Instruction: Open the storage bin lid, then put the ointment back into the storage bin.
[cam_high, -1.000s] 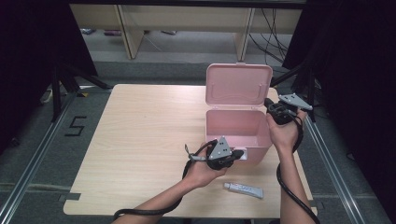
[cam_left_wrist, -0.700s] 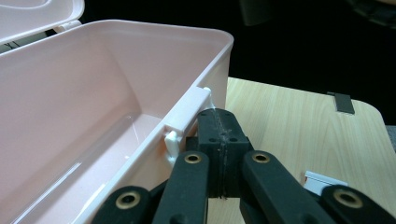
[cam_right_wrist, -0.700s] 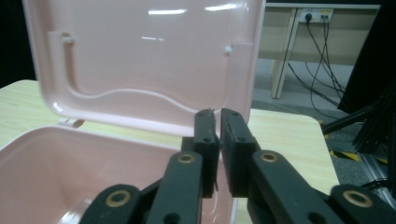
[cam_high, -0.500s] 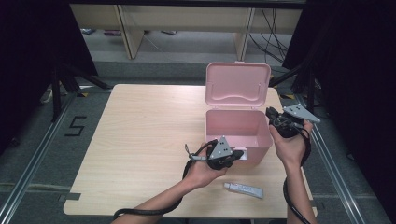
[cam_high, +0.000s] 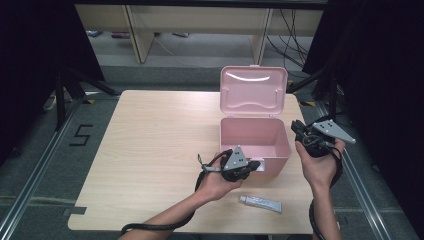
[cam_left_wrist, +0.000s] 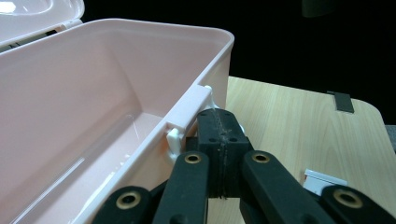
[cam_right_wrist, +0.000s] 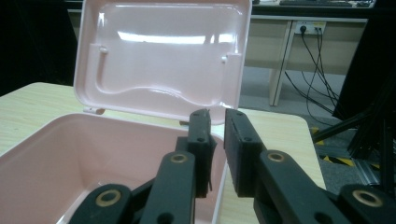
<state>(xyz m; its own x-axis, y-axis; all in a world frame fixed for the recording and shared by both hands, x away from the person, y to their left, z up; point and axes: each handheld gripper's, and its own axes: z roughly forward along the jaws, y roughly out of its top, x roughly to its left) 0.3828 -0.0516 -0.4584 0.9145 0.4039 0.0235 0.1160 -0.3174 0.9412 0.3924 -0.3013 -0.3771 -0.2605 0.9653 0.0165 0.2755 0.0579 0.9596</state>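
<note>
Box (cam_high: 255, 137) between left gripper (cam_high: 252, 166) and right gripper (cam_high: 296, 126)

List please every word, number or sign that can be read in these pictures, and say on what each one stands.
"5": marked in black on the floor, left of the table.
Tube: it carries dark print, too small and blurred to read.
Pink box: no text visible on it.
Grippers: left and right show no readable marking.
</note>
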